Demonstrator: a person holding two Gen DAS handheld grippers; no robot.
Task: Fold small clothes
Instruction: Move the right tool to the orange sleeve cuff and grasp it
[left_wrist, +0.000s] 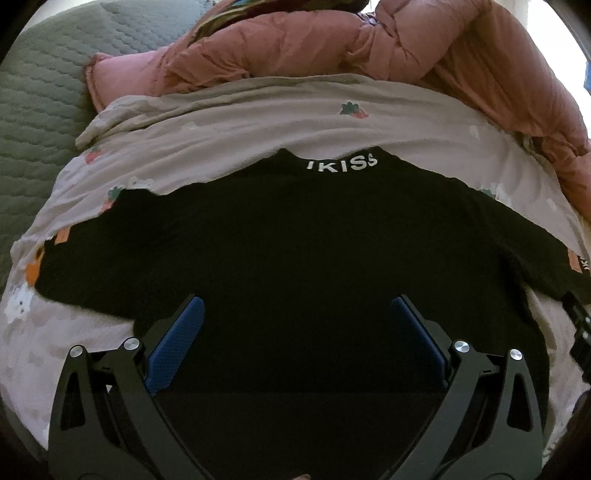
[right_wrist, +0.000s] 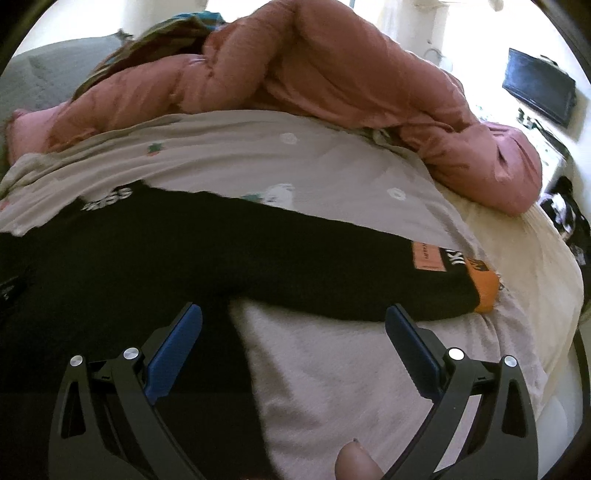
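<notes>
A small black long-sleeved top (left_wrist: 295, 240) lies spread flat on a beige printed sheet (left_wrist: 258, 122), its collar with white letters (left_wrist: 341, 164) at the far side. My left gripper (left_wrist: 297, 306) is open and empty above the middle of the top's body. In the right wrist view the top's right sleeve (right_wrist: 295, 258) stretches out to the right and ends in an orange cuff (right_wrist: 487, 288). My right gripper (right_wrist: 293, 314) is open and empty, over the spot where that sleeve meets the body, with the sheet (right_wrist: 332, 369) under it.
A pink puffy jacket (left_wrist: 369, 40) lies bunched along the far side of the bed, also in the right wrist view (right_wrist: 332, 74). A green quilted cover (left_wrist: 40, 92) is at the left. The bed's right edge (right_wrist: 546, 295) drops off, with a dark screen (right_wrist: 539, 86) beyond.
</notes>
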